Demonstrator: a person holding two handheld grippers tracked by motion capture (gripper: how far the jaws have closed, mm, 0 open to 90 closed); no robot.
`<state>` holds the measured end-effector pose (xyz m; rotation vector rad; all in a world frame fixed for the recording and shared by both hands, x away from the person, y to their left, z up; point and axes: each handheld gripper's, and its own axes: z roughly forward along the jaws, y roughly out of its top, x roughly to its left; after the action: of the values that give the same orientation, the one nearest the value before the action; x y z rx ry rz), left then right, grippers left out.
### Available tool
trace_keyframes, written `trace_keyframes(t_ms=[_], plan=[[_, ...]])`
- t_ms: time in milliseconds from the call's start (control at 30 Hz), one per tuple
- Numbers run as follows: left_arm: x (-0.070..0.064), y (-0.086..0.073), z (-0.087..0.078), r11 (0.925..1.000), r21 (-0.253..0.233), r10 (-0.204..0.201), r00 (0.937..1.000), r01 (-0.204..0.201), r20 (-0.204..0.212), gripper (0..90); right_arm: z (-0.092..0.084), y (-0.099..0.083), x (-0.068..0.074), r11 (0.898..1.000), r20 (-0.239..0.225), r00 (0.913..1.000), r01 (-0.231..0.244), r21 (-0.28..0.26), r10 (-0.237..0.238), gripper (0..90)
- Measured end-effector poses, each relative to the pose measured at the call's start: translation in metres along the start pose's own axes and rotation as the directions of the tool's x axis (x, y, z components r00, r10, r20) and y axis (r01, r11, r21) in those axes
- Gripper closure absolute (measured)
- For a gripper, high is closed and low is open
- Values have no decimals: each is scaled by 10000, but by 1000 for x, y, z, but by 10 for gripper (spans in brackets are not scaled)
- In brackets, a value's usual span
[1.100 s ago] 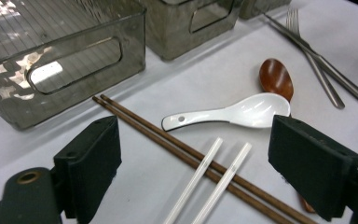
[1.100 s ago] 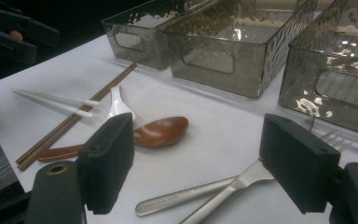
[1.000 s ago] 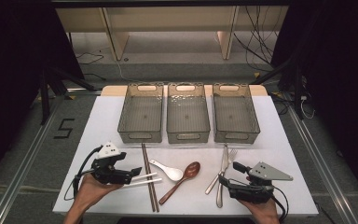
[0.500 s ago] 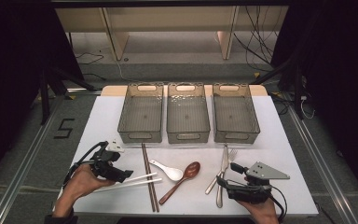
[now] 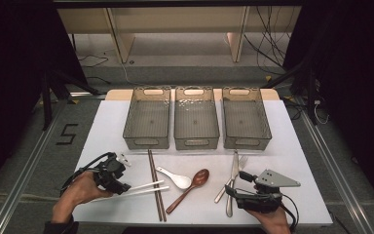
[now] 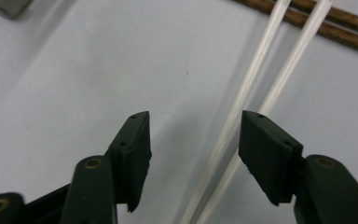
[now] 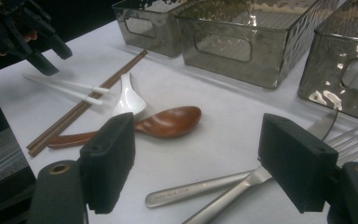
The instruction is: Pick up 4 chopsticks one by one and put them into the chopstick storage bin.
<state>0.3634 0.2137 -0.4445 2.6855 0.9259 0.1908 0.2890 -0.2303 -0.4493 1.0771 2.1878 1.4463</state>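
The left gripper (image 5: 121,185) sits at the handle end of the white chopsticks (image 5: 143,189), which lie on the tabletop (image 5: 292,161) just left of the brown chopsticks (image 5: 155,185) and cross over them at their far tips. In the left gripper view the white chopsticks (image 6: 247,112) run lengthwise between the jaws, closer to the right-hand pad (image 6: 265,154) than to the left one; the jaws have just been closing, yet they stand half open with clear gaps, and neither pad presses on the sticks. The long axis of the pair points away from the gripper toward the brown chopsticks (image 6: 326,23), so the jaws straddle them across their width, which is the way a pinch would need. The left hand (image 5: 78,192) is plainly the nearer one. The right gripper (image 5: 246,192) rests well to the right of the brown chopsticks, beside the knife (image 5: 233,170) and fork (image 5: 241,163), its jaws wide and holding nothing; its own view shows the metal handles (image 7: 200,191) lying under them. Judging from this, the grasp needs only a further closing, with care that both sticks are caught together.
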Motion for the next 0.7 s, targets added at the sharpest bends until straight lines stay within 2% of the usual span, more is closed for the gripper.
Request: trace_keyframes(t_ms=[133,233,500,633,667,700], plan=[[0,0,5,9983,429,390,9990,-399,213,494,1,0,0,10000,-6,10000,10,30,-10,281],[1,0,8,9967,570,563,9981,-577,267,551,1,0,0,10000,-20,10000,6,39,-6,283],[1,2,14,9910,803,1032,9932,-1074,546,607,1,0,0,9999,-5,10000,15,99,-15,285],[1,4,18,9893,903,1086,9918,-1145,676,634,1,0,0,9999,-15,10000,5,115,-5,286],[1,4,18,9866,973,1245,9896,-1312,723,641,1,0,-1,9999,-23,10000,9,119,-8,286],[1,4,20,9878,929,1184,9903,-1249,731,653,1,0,-1,9999,-25,10000,-1,126,1,286]])
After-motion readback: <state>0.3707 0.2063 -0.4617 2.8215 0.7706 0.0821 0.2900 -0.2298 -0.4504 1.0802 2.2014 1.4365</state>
